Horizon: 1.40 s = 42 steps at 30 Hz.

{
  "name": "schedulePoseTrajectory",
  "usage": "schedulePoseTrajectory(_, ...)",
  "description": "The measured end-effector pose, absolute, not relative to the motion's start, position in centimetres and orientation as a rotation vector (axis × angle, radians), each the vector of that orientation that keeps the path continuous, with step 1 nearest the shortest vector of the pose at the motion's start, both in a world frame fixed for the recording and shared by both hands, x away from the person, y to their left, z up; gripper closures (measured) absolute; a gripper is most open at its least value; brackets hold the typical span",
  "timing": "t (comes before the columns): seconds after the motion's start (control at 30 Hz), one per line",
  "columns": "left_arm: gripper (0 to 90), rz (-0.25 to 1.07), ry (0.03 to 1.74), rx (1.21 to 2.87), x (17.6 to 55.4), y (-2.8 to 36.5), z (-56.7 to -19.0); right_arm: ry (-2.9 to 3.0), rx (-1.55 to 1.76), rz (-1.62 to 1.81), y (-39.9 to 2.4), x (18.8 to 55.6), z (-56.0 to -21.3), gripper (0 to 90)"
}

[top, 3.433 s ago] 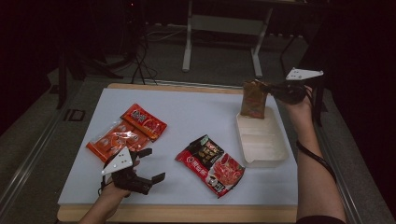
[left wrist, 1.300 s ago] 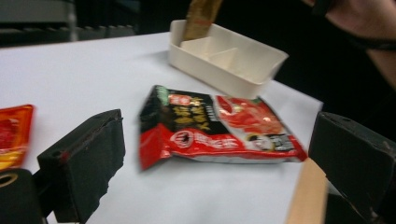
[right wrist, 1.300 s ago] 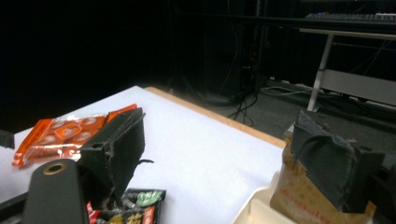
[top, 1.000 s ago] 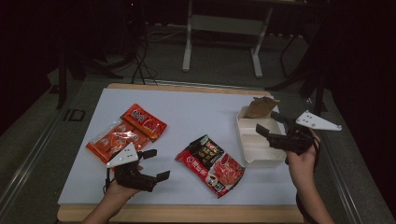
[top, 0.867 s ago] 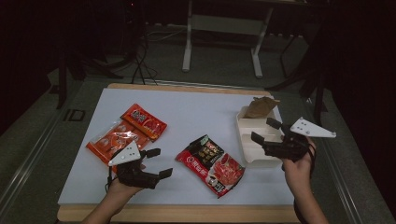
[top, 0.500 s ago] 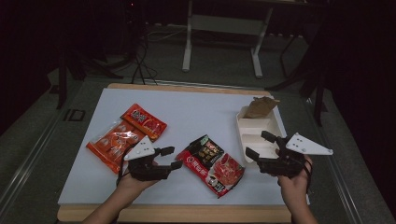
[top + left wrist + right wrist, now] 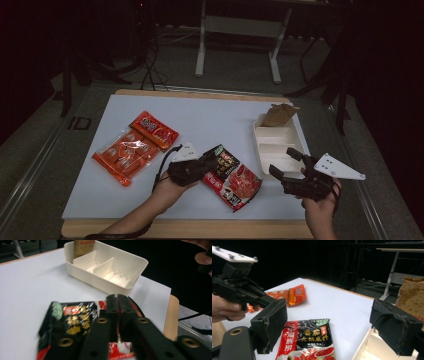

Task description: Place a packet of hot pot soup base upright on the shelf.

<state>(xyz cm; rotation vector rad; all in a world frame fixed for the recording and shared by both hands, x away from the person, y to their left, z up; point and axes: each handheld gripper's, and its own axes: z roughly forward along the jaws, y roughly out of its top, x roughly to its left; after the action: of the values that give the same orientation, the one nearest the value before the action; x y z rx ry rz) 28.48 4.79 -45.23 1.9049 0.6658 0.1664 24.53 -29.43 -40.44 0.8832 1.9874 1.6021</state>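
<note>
Film of the black-and-red sauce packet (image 7: 231,176) looks light, limp and slippery, so the left gripper (image 7: 207,163) fingers, just closed, clench its flat edge seam, the right gripper (image 7: 289,167) fingers released.

Black-and-red soup-base packet (image 7: 231,176), glossy plastic w/ gold characters & green corner mark, lies flat on white worktop (image 7: 215,120), set diagonally near front edge, between the orange snack packs at its left & the cream tray at its right. Its upper left end sits pinched in closed left tongs (image 7: 209,161); rest of packet rests on worktop, red end toward front.
</note>
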Motion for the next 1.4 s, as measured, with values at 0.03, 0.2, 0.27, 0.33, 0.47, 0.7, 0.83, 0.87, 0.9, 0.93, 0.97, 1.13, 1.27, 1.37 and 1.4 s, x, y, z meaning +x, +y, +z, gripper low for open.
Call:
schedulePoseTrajectory(0.03,89.9,0.144,0.667,1.905,28.8,4.0,-45.3,1.988,0.883,1.598,-29.5,24.5,-40.5,14.3)
schedulePoseTrajectory(0.2,90.0,0.156,0.671,1.971,29.8,0.8,-45.6,1.990,0.881,1.574,-29.7,24.6,-40.7,14.3)
schedulePoseTrajectory(0.27,90.0,0.143,0.672,1.990,30.4,-0.3,-45.9,1.991,0.875,1.567,-29.7,24.6,-40.8,14.3)
schedulePoseTrajectory(0.33,90.0,0.129,0.685,2.005,31.1,-1.4,-46.3,1.992,0.869,1.569,-29.7,24.7,-40.8,14.3)
schedulePoseTrajectory(0.47,90.0,0.114,0.733,2.024,32.1,-2.9,-47.0,1.993,0.862,1.568,-29.7,24.6,-40.8,14.3)
schedulePoseTrajectory(0.7,90.0,0.137,0.775,2.101,34.4,-5.9,-49.0,1.977,0.867,1.569,-30.2,24.7,-40.9,14.3)
schedulePoseTrajectory(0.83,90.0,0.142,0.799,2.157,35.3,-7.3,-49.6,1.980,0.866,1.564,-30.3,24.7,-40.9,14.4)
schedulePoseTrajectory(0.87,90.0,0.153,0.796,2.176,35.5,-7.7,-49.7,1.983,0.868,1.562,-30.3,24.7,-40.9,14.4)
schedulePoseTrajectory(0.9,90.0,0.172,0.792,2.198,35.6,-8.1,-49.9,1.983,0.867,1.566,-30.3,24.7,-40.9,14.3)
schedulePoseTrajectory(0.93,90.0,0.170,0.795,2.208,35.8,-8.5,-50.0,1.985,0.866,1.569,-30.2,24.7,-40.9,14.4)
schedulePoseTrajectory(0.97,90.0,0.166,0.802,2.224,36.0,-8.8,-50.1,1.988,0.862,1.564,-30.2,24.7,-40.9,14.3)
schedulePoseTrajectory(1.13,90.0,0.125,0.801,2.300,36.7,-9.7,-50.9,1.991,0.856,1.565,-30.3,24.7,-41.0,14.4)
schedulePoseTrajectory(1.27,90.0,0.101,0.798,2.336,37.0,-9.8,-51.4,1.991,0.860,1.564,-30.3,24.7,-41.1,14.3)
schedulePoseTrajectory(1.37,90.0,0.107,0.769,2.369,37.0,-10.3,-51.3,1.987,0.859,1.562,-30.3,24.7,-41.1,14.3)
schedulePoseTrajectory(1.4,90.0,0.110,0.770,2.375,37.0,-10.3,-51.2,1.985,0.858,1.563,-30.4,24.7,-41.1,14.3)
